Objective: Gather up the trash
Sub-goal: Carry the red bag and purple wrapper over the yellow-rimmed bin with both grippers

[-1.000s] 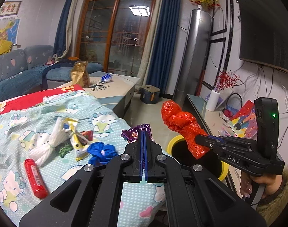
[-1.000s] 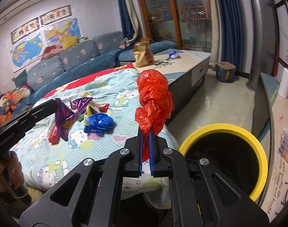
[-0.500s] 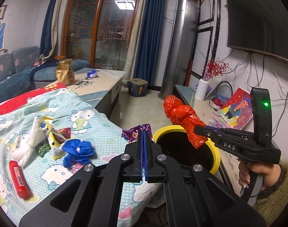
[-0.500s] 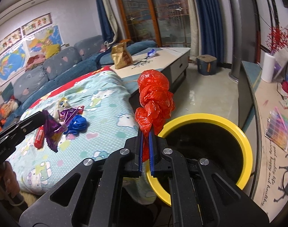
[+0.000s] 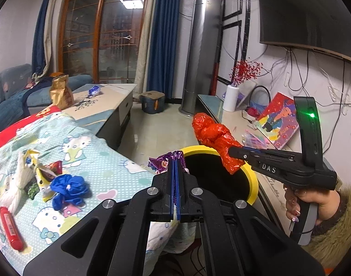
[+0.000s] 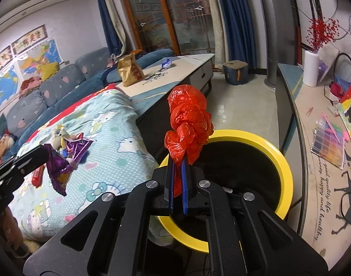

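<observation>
The crumpled plastic bag (image 6: 189, 119) is bright red, and the foil wrapper (image 6: 62, 158) is shiny purple. The bin (image 6: 283, 161) has a yellow rim and a black inside. The blanket (image 5: 101, 161) is pale teal with white dots and cartoon cats, edged in red. On it lie a blue bag (image 5: 68, 189), a red tube (image 5: 10, 227) and a white knotted bag (image 5: 15, 184). The tongs are black with blue pads (image 5: 175, 184).

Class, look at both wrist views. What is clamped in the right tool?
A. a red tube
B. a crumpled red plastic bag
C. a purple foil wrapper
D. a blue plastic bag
B: the right tool is shut on the crumpled red plastic bag, held by the yellow-rimmed bin.
</observation>
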Demonstrator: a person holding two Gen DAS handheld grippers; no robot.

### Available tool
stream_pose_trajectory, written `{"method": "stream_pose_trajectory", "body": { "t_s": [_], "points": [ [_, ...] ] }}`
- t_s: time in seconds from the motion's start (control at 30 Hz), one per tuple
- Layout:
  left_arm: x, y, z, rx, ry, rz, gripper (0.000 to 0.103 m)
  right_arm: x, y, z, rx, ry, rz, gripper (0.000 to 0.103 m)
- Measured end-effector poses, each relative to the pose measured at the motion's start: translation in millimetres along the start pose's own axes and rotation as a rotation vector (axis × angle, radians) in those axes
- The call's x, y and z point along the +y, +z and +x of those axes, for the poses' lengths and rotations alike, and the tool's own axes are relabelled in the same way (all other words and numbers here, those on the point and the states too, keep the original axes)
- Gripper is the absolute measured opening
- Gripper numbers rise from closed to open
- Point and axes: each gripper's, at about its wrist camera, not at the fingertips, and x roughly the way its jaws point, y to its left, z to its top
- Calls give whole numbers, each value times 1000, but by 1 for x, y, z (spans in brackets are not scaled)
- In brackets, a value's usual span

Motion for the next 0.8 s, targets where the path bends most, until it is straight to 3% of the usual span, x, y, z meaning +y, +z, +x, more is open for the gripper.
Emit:
{"method": "stream_pose_trajectory", "body": {
  "t_s": [0.8],
  "points": [
    [-42, -9, 49, 62, -94, 79, 1, -52, -8, 9, 45, -74, 119, 3]
  ]
}}
